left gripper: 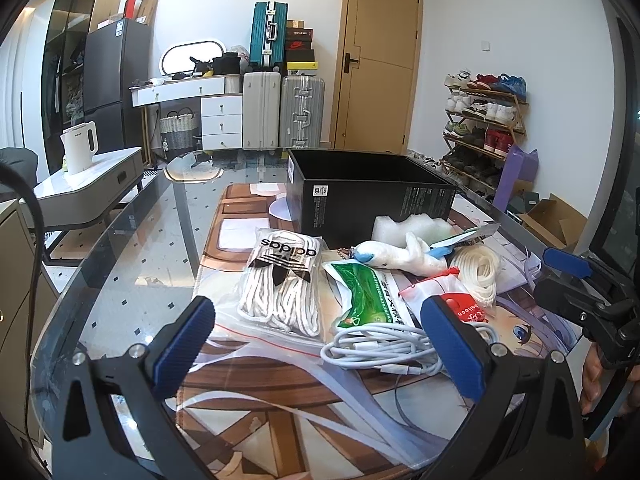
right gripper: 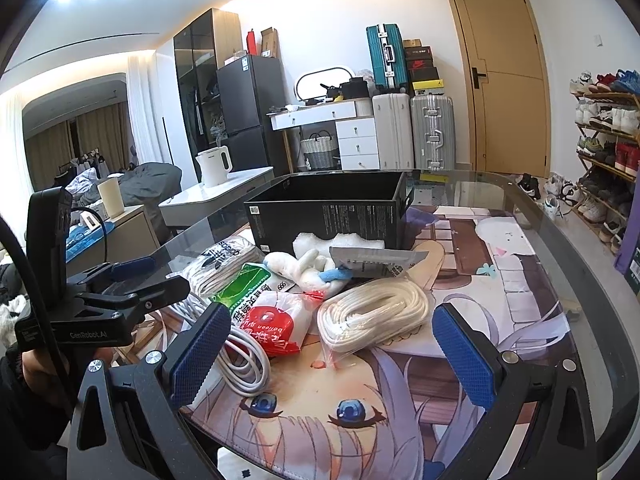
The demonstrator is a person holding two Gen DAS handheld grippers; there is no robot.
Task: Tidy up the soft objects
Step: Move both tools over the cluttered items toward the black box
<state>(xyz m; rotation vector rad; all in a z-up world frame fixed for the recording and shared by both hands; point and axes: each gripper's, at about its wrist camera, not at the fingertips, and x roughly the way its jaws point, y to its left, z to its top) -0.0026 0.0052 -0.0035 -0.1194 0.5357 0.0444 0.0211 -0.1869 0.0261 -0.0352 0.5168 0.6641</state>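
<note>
Both claws apart over a heap of soft goods on a glass table (left gripper: 132, 264)

Left gripper (left gripper: 320, 344) hangs spread and empty, near side; past it, left to right: bagged laces (left gripper: 282, 276), green packet (left gripper: 366, 292), white cable (left gripper: 376, 350), red packet (right gripper: 280, 326), plush (left gripper: 394, 256), bagged cord (right gripper: 374, 314). The black box (left gripper: 372, 196) stands open just behind the heap, foam (left gripper: 408, 228) against its front. Right gripper (right gripper: 334, 354) is spread and empty too, near the cord
</note>
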